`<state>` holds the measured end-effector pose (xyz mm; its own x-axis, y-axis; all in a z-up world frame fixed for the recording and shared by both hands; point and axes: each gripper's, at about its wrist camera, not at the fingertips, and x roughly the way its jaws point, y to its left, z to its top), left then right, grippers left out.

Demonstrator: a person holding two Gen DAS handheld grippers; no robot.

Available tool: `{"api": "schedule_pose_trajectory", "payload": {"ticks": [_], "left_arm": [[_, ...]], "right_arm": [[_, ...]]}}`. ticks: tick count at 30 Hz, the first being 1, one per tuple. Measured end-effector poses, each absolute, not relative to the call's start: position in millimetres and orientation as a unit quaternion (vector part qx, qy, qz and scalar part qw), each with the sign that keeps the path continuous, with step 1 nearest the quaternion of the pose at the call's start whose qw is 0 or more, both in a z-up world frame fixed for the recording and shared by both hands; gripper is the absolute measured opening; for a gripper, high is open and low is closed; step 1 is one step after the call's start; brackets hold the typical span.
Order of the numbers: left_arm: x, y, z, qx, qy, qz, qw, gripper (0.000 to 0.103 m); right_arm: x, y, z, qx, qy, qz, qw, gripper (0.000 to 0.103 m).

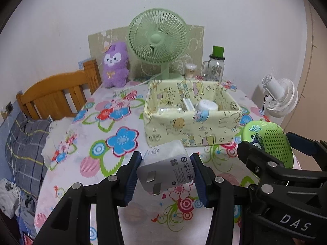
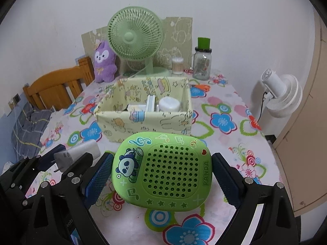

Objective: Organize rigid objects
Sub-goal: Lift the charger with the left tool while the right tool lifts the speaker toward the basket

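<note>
Your left hand-held gripper (image 1: 166, 172) pinches a white USB charger (image 1: 166, 167); your right hand-held gripper (image 2: 162, 174) clamps a green panda speaker (image 2: 161, 171). Both hover above the floral worktop (image 1: 114, 110), just short of the fabric storage box (image 1: 192, 126). Next, likely carry each over its rim and release
</note>
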<state>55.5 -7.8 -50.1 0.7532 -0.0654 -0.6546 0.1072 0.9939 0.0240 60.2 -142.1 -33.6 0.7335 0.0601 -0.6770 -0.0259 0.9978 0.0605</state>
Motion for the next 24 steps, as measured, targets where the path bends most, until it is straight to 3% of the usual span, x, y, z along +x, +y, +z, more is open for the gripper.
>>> {"api": "schedule_pose_trajectory", "payload": {"ticks": [24], "left_arm": [[58,-11,1,0.024,0.308,-0.058,0.949,0.05]], "right_arm": [[56,-148,19,0.017,0.32,0.015,0.947,0.095]]}}
